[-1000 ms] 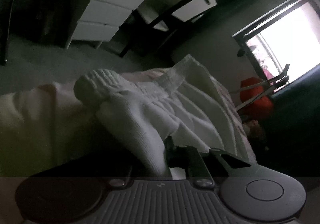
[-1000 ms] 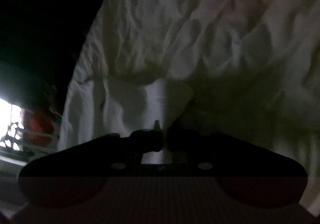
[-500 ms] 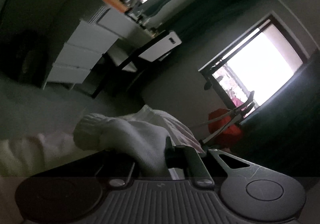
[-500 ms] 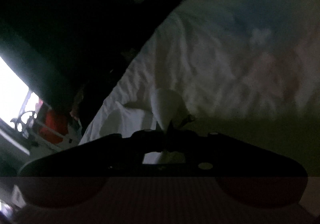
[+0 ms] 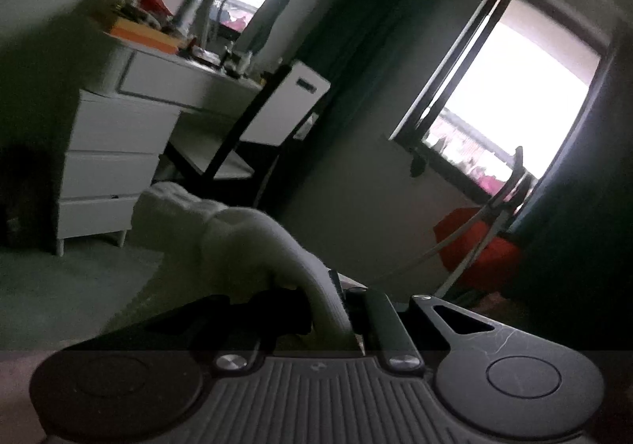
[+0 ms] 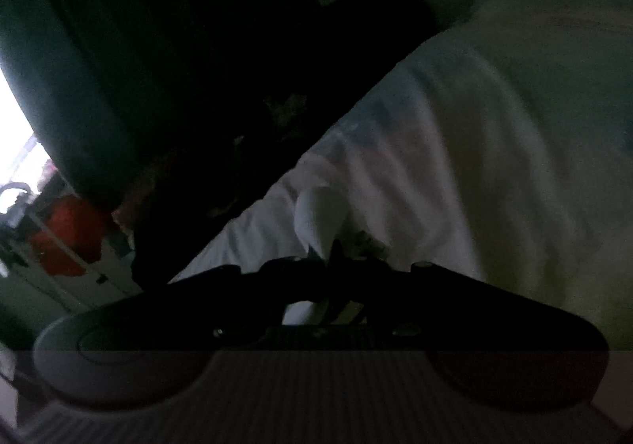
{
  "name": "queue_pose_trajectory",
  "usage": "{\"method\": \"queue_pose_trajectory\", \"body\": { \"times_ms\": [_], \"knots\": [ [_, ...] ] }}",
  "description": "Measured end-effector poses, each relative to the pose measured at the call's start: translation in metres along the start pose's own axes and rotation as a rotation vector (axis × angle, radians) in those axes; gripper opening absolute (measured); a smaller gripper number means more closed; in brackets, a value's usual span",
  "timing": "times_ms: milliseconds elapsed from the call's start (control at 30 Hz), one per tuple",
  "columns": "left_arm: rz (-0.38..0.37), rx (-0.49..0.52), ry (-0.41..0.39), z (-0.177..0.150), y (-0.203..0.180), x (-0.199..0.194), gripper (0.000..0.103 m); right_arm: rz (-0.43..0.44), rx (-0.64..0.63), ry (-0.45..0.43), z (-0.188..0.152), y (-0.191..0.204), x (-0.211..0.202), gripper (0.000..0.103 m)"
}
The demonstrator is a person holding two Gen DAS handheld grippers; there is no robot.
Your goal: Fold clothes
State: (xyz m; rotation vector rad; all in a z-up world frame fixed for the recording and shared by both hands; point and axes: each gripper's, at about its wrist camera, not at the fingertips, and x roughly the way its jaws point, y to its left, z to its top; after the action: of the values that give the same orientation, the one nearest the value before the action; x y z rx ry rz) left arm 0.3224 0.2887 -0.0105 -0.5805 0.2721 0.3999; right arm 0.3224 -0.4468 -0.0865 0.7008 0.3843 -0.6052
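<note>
Pinching the white garment (image 5: 253, 242) in both clamped grippers, left gripper (image 5: 336, 301) and right gripper (image 6: 328, 246), you are probably lifting it off the bed (image 6: 474, 167) to fold.

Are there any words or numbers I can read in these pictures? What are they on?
No words or numbers can be read.
Small mark on the left gripper body: a tiny symbol, too small to read.
Dark label on the white panel behind the chair: blurred.
Orange box and clutter on the dresser: blurred.
Right wrist view: too dark and blurred.
</note>
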Motion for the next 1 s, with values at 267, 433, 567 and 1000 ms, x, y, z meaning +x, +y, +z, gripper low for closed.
{"method": "queue_pose_trajectory", "body": {
  "times_ms": [267,433,567,1000],
  "knots": [
    [0.175,0.318,0.101,-0.057,-0.060,0.121,0.009,-0.077,-0.104,0.044,-0.032,0.024,0.113,0.006],
    [0.202,0.318,0.127,-0.067,-0.065,0.132,0.014,-0.059,-0.084,0.051,-0.035,0.018,0.114,0.012],
    [0.111,0.281,0.159,-0.064,-0.058,0.102,0.055,-0.021,-0.069,0.079,-0.034,0.005,0.086,0.082],
    [-0.028,-0.048,0.237,-0.077,0.029,-0.039,0.091,0.321,0.396,0.224,-0.098,-0.113,-0.084,0.086]
  ]
}}
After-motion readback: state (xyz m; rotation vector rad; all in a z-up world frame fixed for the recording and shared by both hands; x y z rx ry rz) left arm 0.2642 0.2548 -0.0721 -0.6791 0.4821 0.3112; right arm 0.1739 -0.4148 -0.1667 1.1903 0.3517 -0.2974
